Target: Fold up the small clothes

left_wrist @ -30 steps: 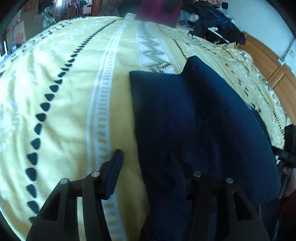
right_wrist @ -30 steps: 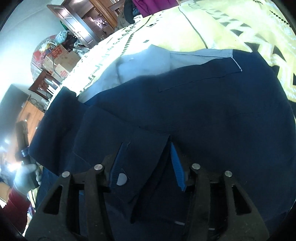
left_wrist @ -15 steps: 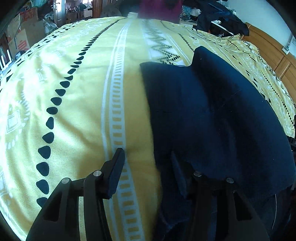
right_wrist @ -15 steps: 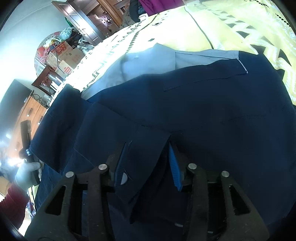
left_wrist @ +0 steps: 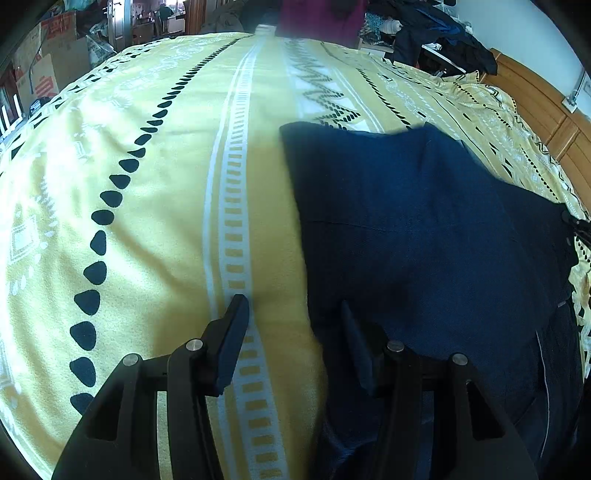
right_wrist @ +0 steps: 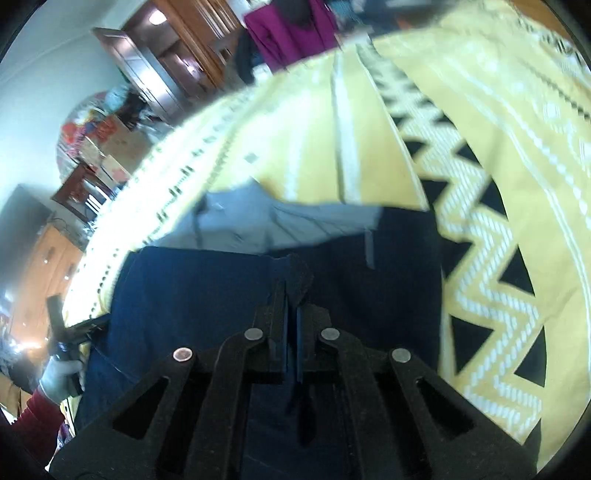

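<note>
A dark navy garment (left_wrist: 424, 236) lies spread on the yellow patterned bedspread (left_wrist: 155, 229), filling the right half of the left wrist view. My left gripper (left_wrist: 291, 317) stands open over the garment's left edge, its right finger above the cloth and its left finger above the bedspread. In the right wrist view the navy garment (right_wrist: 192, 291) shows a pale grey-blue lining (right_wrist: 280, 225) at its far edge. My right gripper (right_wrist: 291, 295) is shut on a pinched fold of the navy cloth, which bunches up above the fingertips.
A gloved hand (right_wrist: 61, 376) with a red sleeve holds the other gripper at the left of the right wrist view. A pile of dark clothes (left_wrist: 436, 33) and a magenta cloth (left_wrist: 317, 18) lie beyond the bed. Wooden cabinets (right_wrist: 173, 66) and boxes (left_wrist: 40, 74) stand around.
My right gripper has shut on a fold of the navy garment and tilted, bringing more bedspread into view. My left gripper stays open and has slid left along the garment's edge.
</note>
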The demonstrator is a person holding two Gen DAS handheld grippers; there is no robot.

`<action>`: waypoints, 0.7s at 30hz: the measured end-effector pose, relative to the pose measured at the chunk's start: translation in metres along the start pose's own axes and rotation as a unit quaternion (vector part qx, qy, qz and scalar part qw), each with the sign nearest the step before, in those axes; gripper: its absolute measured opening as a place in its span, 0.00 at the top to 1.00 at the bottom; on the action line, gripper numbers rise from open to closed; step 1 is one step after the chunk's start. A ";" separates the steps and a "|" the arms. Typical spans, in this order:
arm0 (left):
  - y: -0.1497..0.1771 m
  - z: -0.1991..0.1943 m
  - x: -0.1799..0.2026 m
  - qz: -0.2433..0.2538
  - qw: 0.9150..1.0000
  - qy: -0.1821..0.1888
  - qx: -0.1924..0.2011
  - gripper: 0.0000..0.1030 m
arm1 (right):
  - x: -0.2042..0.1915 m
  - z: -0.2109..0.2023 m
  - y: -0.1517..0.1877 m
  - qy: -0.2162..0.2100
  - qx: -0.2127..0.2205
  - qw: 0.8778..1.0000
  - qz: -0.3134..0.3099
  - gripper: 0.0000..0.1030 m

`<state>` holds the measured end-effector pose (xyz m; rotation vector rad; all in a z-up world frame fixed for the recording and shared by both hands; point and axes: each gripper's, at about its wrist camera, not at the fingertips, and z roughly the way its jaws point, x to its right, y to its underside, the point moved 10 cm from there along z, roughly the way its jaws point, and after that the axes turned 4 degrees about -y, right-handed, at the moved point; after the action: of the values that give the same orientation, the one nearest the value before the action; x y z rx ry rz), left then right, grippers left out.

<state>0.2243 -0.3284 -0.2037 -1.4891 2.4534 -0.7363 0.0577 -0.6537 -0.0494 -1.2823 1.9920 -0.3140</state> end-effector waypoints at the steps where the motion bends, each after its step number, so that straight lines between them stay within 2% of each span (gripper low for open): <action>1: 0.000 0.000 0.000 -0.001 1.000 0.001 0.000 0.44 | 0.004 0.004 0.005 0.007 -0.008 1.000 -0.002 0.99; 5: 0.000 0.000 -0.001 -0.001 1.000 0.001 0.001 0.44 | 0.015 0.013 0.024 0.009 -0.018 1.000 0.017 0.98; 8: 0.001 -0.001 -0.002 -0.003 1.000 0.005 0.001 0.44 | 0.028 0.011 0.035 0.039 -0.019 0.999 0.027 0.84; 11: 0.001 -0.003 -0.002 -0.003 1.000 0.005 0.002 0.44 | 0.014 -0.022 0.029 0.082 0.041 0.996 -0.004 0.84; 12: 0.001 -0.003 -0.002 -0.003 1.000 0.006 0.003 0.44 | 0.000 -0.030 0.028 0.069 0.060 0.996 -0.013 0.84; 13: 0.001 -0.003 -0.002 -0.004 1.000 0.007 0.003 0.44 | -0.019 -0.030 0.034 0.038 0.061 0.997 -0.025 0.84; 15: 0.001 -0.004 -0.003 -0.005 1.000 0.010 0.005 0.44 | -0.047 -0.006 0.057 -0.015 0.012 0.998 -0.056 0.85; 16: 0.001 -0.005 -0.003 -0.005 1.000 0.009 0.005 0.44 | -0.052 0.011 0.072 -0.027 -0.024 0.997 -0.062 0.85; 17: 0.001 -0.005 -0.003 -0.004 1.000 0.008 0.005 0.44 | -0.046 0.028 0.087 -0.017 -0.063 0.996 -0.063 0.87; 18: 0.001 -0.006 -0.003 -0.004 1.000 0.009 0.004 0.44 | -0.038 0.032 0.091 -0.013 -0.063 0.996 -0.059 0.92; 20: 0.002 -0.011 -0.003 -0.001 1.000 0.010 -0.001 0.44 | -0.029 0.016 0.085 -0.007 -0.054 0.998 -0.035 0.95; 21: 0.004 -0.016 -0.006 0.006 1.000 0.005 -0.006 0.41 | -0.028 0.000 0.082 0.007 -0.041 0.998 -0.039 0.85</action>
<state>0.2175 -0.3163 -0.1921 -1.4780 2.4767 -0.7295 0.0081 -0.5905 -0.0821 -1.4158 1.9884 -0.2809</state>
